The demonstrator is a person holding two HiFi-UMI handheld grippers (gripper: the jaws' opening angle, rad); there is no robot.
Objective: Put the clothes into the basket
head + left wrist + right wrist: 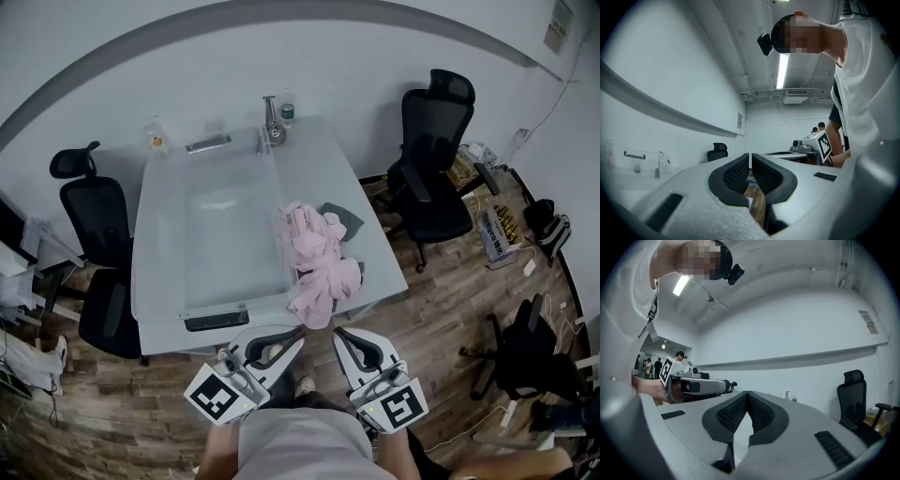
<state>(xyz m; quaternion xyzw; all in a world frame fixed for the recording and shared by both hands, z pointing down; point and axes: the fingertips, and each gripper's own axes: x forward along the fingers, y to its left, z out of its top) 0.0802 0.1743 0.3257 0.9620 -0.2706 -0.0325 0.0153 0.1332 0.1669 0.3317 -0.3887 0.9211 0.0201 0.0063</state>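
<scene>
well, approach step: my left gripper and right gripper sit clenched, empty; next i open up and reach the pink clothes beside the basket.

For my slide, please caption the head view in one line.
Left gripper and right gripper, both shut and empty, point toward pink clothes lying beside a clear basket on a table.

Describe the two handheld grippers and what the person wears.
Both the left gripper and right gripper are pale grey plastic tongs, wedge-shaped, with black ribbed pads inside. Each carries a white cube with black square markers. No cables show. The person wears a white short-sleeved shirt.
</scene>
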